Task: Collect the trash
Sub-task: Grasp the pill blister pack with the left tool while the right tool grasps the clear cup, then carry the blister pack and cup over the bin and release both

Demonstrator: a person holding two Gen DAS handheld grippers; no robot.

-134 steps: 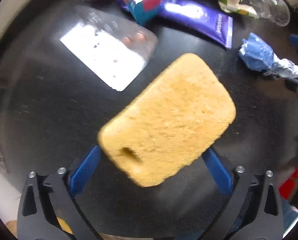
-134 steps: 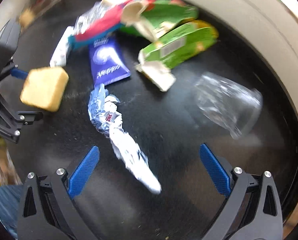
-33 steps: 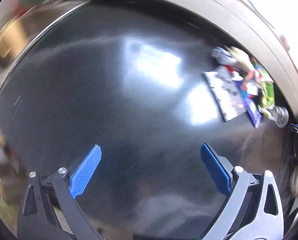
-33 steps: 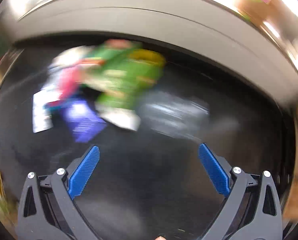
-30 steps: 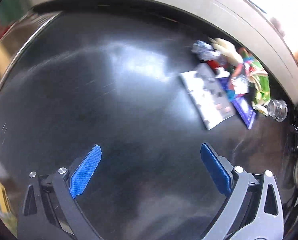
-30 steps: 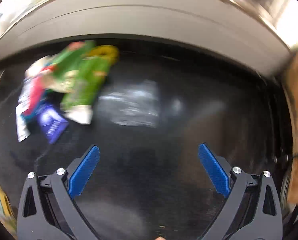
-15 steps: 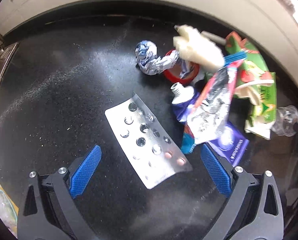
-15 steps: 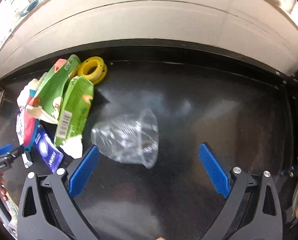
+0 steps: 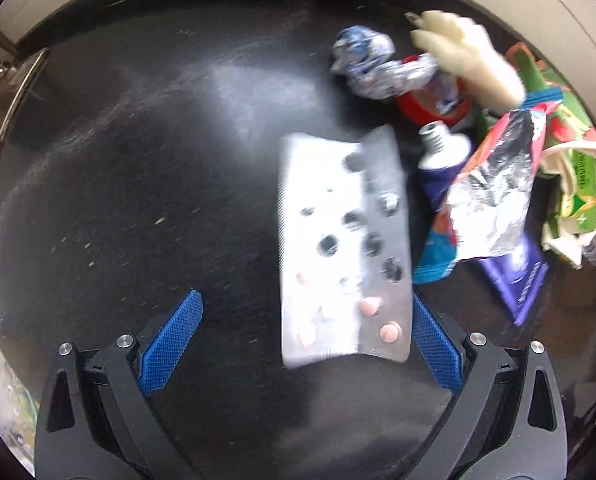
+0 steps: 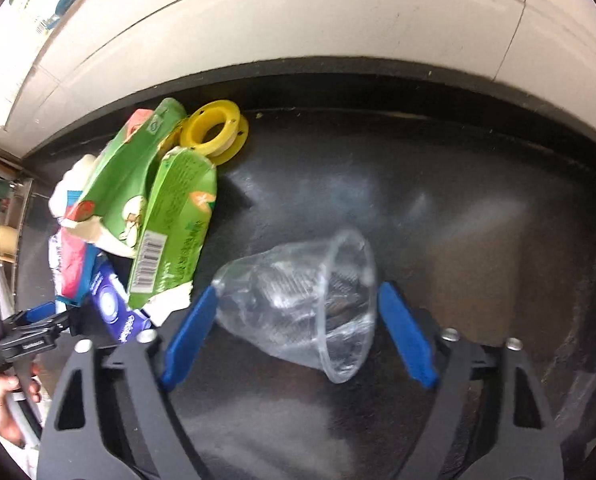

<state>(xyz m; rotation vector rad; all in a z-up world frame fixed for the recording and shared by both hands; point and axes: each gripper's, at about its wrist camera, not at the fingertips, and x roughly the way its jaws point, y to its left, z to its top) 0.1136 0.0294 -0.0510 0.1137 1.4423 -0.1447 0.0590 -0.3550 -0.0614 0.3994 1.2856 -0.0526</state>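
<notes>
In the left wrist view my left gripper (image 9: pixel 301 336) is open and low over the black counter. A silver pill blister pack (image 9: pixel 343 246) lies between its blue fingers, close to the right one. In the right wrist view my right gripper (image 10: pixel 298 330) is open, with a clear plastic cup (image 10: pixel 303 308) lying on its side between its fingers. The left finger touches the cup's base and the right finger stands just off the rim. The left gripper also shows at the left edge of the right wrist view (image 10: pixel 30 330).
Right of the blister pack lie a foil wrapper (image 9: pixel 493 192), a blue tube (image 9: pixel 441 164), a crumpled foil ball (image 9: pixel 361 60), a red lid (image 9: pixel 433 100) and a purple packet (image 9: pixel 521 280). Green cartons (image 10: pixel 166 216) and a yellow ring (image 10: pixel 214 132) lie by the back wall.
Both grippers came down toward the counter. The blister pack now sits between the left fingers and the cup between the right fingers, which have narrowed around it.
</notes>
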